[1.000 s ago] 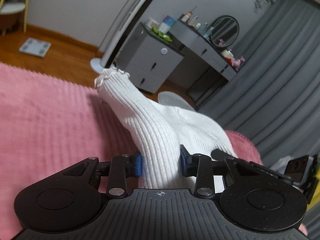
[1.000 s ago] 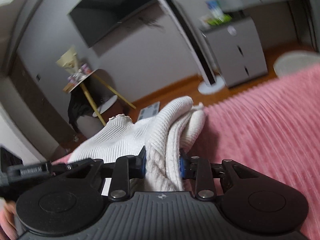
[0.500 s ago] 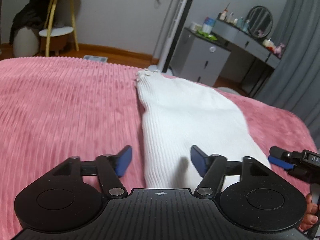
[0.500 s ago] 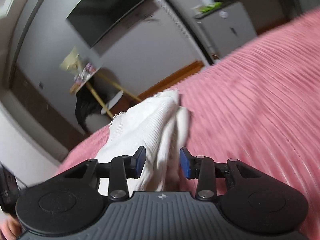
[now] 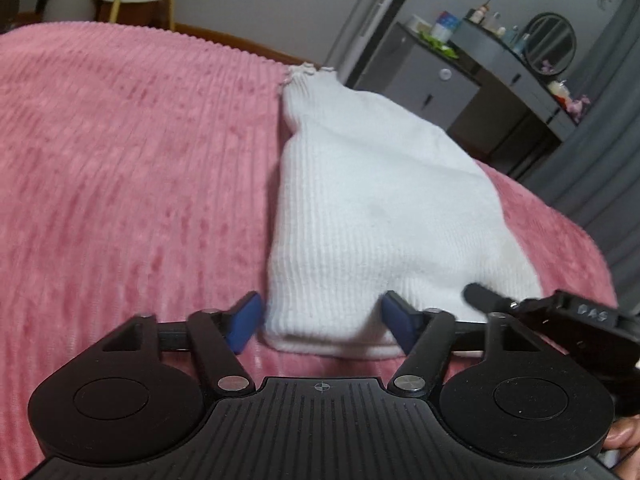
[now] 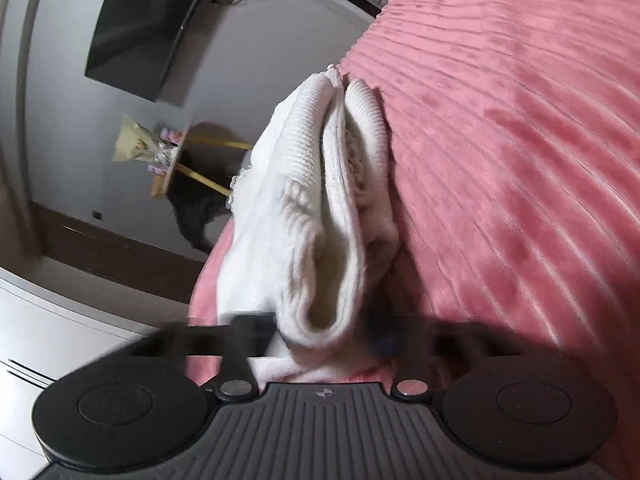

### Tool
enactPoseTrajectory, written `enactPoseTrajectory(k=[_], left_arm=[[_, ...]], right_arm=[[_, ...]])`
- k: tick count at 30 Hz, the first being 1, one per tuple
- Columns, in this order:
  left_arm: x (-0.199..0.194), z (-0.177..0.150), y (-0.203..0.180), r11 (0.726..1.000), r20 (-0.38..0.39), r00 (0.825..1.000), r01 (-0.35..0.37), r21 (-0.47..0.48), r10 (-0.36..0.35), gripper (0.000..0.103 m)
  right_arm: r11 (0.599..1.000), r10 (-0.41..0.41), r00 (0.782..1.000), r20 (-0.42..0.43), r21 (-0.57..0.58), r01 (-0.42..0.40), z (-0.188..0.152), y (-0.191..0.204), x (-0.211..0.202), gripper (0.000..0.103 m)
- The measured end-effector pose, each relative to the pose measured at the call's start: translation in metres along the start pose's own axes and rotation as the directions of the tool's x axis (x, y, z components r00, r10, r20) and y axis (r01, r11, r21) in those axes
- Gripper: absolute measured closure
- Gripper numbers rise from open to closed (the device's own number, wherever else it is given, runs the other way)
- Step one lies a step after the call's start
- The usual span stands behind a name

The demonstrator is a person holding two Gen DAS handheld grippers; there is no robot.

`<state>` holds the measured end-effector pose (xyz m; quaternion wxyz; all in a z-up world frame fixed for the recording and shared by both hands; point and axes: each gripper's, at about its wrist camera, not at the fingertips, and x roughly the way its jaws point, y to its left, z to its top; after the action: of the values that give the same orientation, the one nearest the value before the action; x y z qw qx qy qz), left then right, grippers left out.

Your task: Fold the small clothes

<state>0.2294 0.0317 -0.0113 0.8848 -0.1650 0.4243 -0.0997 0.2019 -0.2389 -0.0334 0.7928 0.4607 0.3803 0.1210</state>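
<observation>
Left tongs (image 5: 322, 322): black ribbed body, blue pads (image 5: 244, 320), silver screws; right tongs (image 6: 320, 330) alike, blurred.

Both views are being lit dimly and evenly; edges are being bowed by fisheye distortion, and the right gripper (image 6: 326, 330) is being smeared by motion blur.

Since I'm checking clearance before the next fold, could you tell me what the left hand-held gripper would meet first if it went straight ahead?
The left hand-held gripper, its jaws open, would meet the white knit garment almost at once: its near edge lies between the fingertips on the pink bedspread.
</observation>
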Motion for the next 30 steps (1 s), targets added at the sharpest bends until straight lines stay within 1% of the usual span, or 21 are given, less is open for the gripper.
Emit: enactPoseTrajectory(k=[2,3,5,7,9,10,11,12,15,16,17,18,19,21,22,23,25,26,27,29,30], left_arm=[[-0.004,-0.001,-0.002,0.999,0.009,1.0,-0.012,0.033,0.011,0.049],[-0.007,-0.002,-0.002,0.999,0.008,1.0,-0.008,0.034,0.007,0.05],[-0.011,-0.008,-0.004,0.999,0.005,1.0,-0.009,0.046,0.009,0.049],[-0.01,-0.013,-0.007,0.993,-0.005,0.997,-0.079,0.083,0.079,0.043],[-0.017,-0.014,-0.009,0.988,0.015,0.993,-0.122,0.092,0.121,0.037],[-0.023,-0.013,-0.011,0.986,0.036,0.991,-0.133,0.097,0.13,0.037],[-0.029,-0.011,-0.014,0.983,0.062,0.988,-0.148,0.105,0.142,0.035],[-0.034,-0.009,-0.017,0.982,0.089,0.985,-0.155,0.112,0.145,0.033],[-0.039,0.001,-0.029,0.981,0.155,0.979,-0.153,0.12,0.134,0.025],[-0.034,0.004,-0.033,0.981,0.151,0.98,-0.148,0.124,0.129,0.025],[-0.026,0.008,-0.037,0.982,0.137,0.983,-0.139,0.131,0.121,0.026],[-0.018,0.009,-0.04,0.981,0.127,0.985,-0.137,0.137,0.12,0.026],[-0.01,0.009,-0.041,0.978,0.117,0.983,-0.154,0.144,0.138,0.027],[0.008,0.009,-0.043,0.962,0.074,0.977,-0.208,0.174,0.198,0.026],[0.01,0.007,-0.04,0.961,0.07,0.976,-0.215,0.175,0.206,0.026],[0.011,0.005,-0.037,0.963,0.072,0.978,-0.207,0.171,0.197,0.026],[0.013,0.001,-0.032,0.96,0.07,0.978,-0.209,0.187,0.199,0.025],[0.015,-0.002,-0.031,0.958,0.076,0.977,-0.21,0.197,0.198,0.023],[0.017,-0.004,-0.029,0.955,0.082,0.976,-0.216,0.204,0.203,0.019],[0.019,-0.005,-0.025,0.956,0.088,0.973,-0.224,0.19,0.211,0.016],[0.017,-0.006,-0.025,0.959,0.086,0.975,-0.219,0.178,0.207,0.015]], right_arm=[[0.989,-0.072,0.995,0.064,-0.125,0.08,-0.003,0.02,-0.008,0.084],[0.971,-0.1,0.989,0.113,-0.205,0.122,-0.007,0.032,-0.015,0.085],[0.941,-0.136,0.975,0.177,-0.285,0.183,-0.013,0.042,-0.028,0.085],[0.889,-0.201,0.962,0.186,-0.377,0.259,-0.018,0.043,-0.026,0.083],[0.843,-0.293,0.945,0.144,-0.428,0.326,-0.02,0.038,-0.015,0.066],[0.853,-0.284,0.947,0.153,-0.41,0.322,-0.019,0.037,-0.022,0.063],[0.866,-0.267,0.948,0.173,-0.389,0.315,-0.016,0.038,-0.031,0.056],[0.864,-0.255,0.943,0.215,-0.388,0.322,-0.015,0.045,-0.04,0.055],[0.788,-0.241,0.899,0.367,-0.466,0.402,-0.018,0.068,-0.06,0.056],[0.764,-0.234,0.891,0.39,-0.493,0.416,-0.018,0.075,-0.059,0.056],[0.743,-0.236,0.892,0.386,-0.52,0.421,-0.019,0.082,-0.053,0.068],[0.72,-0.234,0.897,0.374,-0.553,0.419,-0.023,0.088,-0.046,0.085],[0.694,-0.227,0.902,0.368,-0.588,0.414,-0.027,0.094,-0.037,0.091],[0.62,-0.215,0.902,0.376,-0.661,0.423,-0.039,0.102,-0.022,0.093],[0.586,-0.226,0.894,0.387,-0.679,0.442,-0.042,0.103,-0.015,0.093],[0.58,-0.249,0.893,0.374,-0.681,0.447,-0.044,0.099,-0.011,0.094],[0.622,-0.288,0.91,0.3,-0.663,0.415,-0.046,0.084,-0.001,0.096],[0.616,-0.302,0.912,0.277,-0.674,0.409,-0.05,0.077,0.005,0.097],[0.585,-0.305,0.911,0.279,-0.699,0.41,-0.057,0.072,0.009,0.098],[0.506,-0.297,0.902,0.312,-0.75,0.426,-0.071,0.07,0.008,0.098],[0.492,-0.295,0.901,0.317,-0.758,0.428,-0.074,0.069,0.006,0.098]])
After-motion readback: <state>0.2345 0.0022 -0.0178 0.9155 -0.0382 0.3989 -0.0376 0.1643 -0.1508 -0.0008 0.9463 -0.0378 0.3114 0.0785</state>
